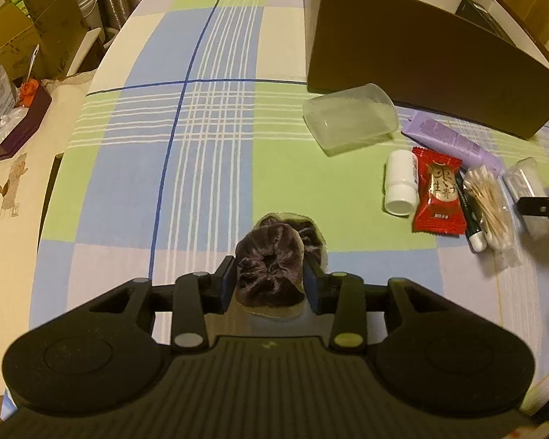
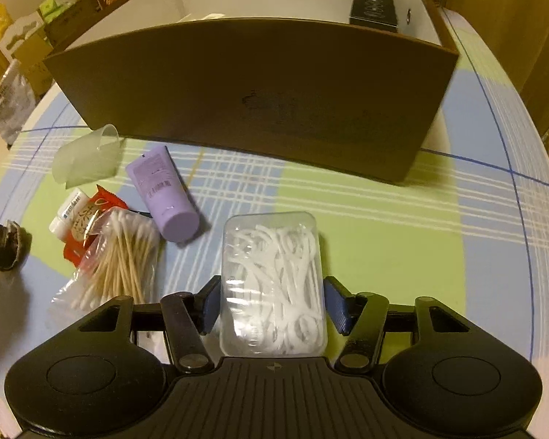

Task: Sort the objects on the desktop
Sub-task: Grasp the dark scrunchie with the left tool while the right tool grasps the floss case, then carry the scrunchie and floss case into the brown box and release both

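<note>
Lying on the checked tablecloth (image 1: 208, 139) are one brown scrunchie (image 1: 271, 267), one clear cup (image 1: 351, 120), one purple tube (image 2: 164, 190), one white bottle (image 1: 400, 183) and one red sachet (image 1: 439, 194). Also sitting there are one bag of cotton swabs (image 2: 117, 256), one clear box of floss picks (image 2: 272, 281), one small green-black tube (image 1: 470, 212) and one brown cardboard box (image 2: 256, 87).

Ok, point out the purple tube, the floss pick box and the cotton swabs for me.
purple tube (image 2: 161, 190), right wrist view, middle of its body.
floss pick box (image 2: 272, 274), right wrist view, centre of its clear lid.
cotton swabs (image 2: 122, 256), right wrist view, middle of the bundle.
</note>
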